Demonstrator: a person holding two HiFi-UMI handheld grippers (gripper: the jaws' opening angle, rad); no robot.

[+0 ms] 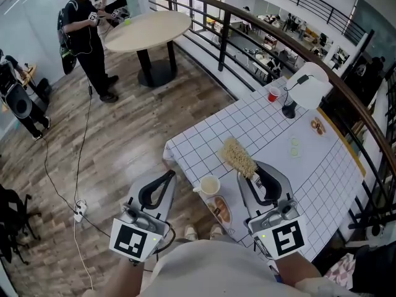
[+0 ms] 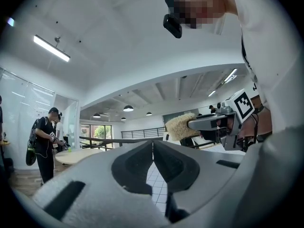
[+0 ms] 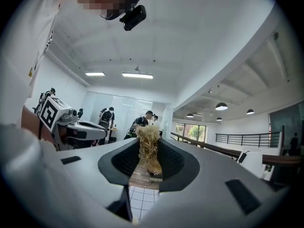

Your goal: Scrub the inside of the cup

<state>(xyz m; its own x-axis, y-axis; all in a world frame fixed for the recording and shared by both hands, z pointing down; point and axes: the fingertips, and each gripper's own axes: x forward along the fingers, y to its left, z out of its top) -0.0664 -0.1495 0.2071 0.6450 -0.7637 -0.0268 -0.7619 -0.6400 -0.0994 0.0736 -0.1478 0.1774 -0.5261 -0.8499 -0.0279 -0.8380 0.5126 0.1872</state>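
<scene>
A cream cup (image 1: pixel 209 186) stands upright on the grid-patterned tablecloth (image 1: pixel 272 135), near the table's front edge. My right gripper (image 1: pixel 247 174) hovers just right of the cup, shut on a straw-coloured loofah scrubber (image 1: pixel 238 156) that sticks out past its tips. In the right gripper view the scrubber (image 3: pixel 148 148) fills the gap between the jaws. My left gripper (image 1: pixel 169 174) hangs left of the cup, off the table's corner, shut with nothing in it; in its own view the jaws meet (image 2: pixel 153 148). That view also catches the right gripper (image 2: pixel 223 122) and the scrubber (image 2: pixel 179 126).
A small dish with food (image 1: pixel 221 210) lies in front of the cup. Farther back on the table stand a red cup (image 1: pixel 273 94) and a white lamp (image 1: pixel 307 88). A dark railing (image 1: pixel 247 17) runs behind. A person (image 1: pixel 86 36) stands by a round table (image 1: pixel 148 30).
</scene>
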